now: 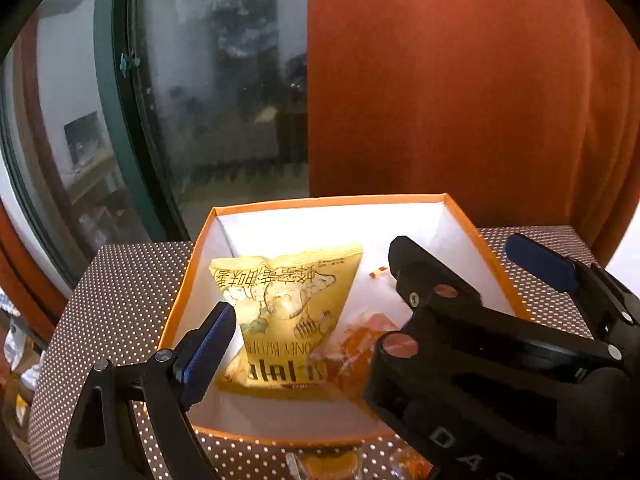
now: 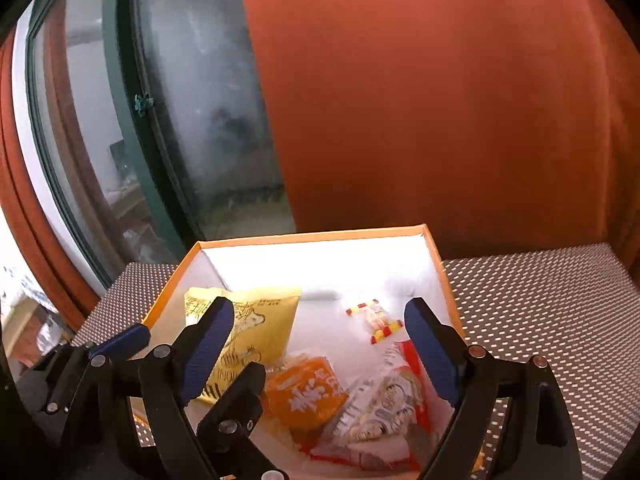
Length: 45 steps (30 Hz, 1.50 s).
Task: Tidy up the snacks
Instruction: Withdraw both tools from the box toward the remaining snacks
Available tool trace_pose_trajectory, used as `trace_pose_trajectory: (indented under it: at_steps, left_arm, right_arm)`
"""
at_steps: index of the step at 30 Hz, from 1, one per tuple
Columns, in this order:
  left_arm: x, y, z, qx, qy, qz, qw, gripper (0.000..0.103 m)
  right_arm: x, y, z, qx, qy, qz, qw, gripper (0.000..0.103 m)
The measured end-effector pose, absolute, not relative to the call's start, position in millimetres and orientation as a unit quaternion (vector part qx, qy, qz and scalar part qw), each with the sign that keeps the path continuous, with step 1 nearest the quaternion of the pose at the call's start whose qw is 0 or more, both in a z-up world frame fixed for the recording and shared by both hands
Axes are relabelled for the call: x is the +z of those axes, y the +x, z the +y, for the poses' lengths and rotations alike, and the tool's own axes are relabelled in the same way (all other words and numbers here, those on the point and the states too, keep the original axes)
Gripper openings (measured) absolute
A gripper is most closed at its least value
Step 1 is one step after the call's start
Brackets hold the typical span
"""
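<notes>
An orange box (image 1: pixel 320 200) with a white inside holds several snacks. A yellow honey-butter bag (image 1: pixel 288 312) lies at its left, an orange packet (image 2: pixel 308 396) in the middle, a white-and-red packet (image 2: pixel 384 404) at the right, and a small candy (image 2: pixel 376 320) with red and yellow ends further back. My left gripper (image 1: pixel 320 312) hangs open over the yellow bag, gripping nothing; its right finger is hidden behind the right gripper's black frame. My right gripper (image 2: pixel 320 308) is open above the packets, pads touching nothing. The two grippers overlap side by side over the box (image 2: pixel 312 236).
The box stands on a brown cloth with white dots (image 2: pixel 540 300). More wrapped snacks (image 1: pixel 328 464) lie on the cloth in front of the box. A dark-framed window (image 1: pixel 120 140) is at the left, an orange curtain (image 1: pixel 460 100) behind.
</notes>
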<state>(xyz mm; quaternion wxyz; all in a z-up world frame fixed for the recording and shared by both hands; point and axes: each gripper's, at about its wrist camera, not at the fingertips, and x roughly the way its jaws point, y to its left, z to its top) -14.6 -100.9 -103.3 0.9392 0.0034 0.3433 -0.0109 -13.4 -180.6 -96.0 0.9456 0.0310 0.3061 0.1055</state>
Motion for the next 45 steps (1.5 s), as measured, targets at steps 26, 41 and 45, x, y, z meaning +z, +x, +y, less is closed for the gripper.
trace_pose_trajectory:
  at_steps: [26, 41, 45]
  left_arm:
    - [-70, -149, -110, -0.075, 0.007, 0.262, 0.962, 0.094]
    - [-99, -180, -116, -0.093, 0.016, 0.260, 0.961, 0.094]
    - [-111, -187, -118, -0.096, 0.023, 0.259, 0.961, 0.094]
  right_arm:
    - [-52, -139, -177, 0.044, -0.029, 0.258, 0.965, 0.100]
    - [-77, -180, -184, 0.032, -0.024, 0.246, 0.969, 0.103]
    - [-89, -185, -186, 0.031, -0.023, 0.247, 0.968, 0.103]
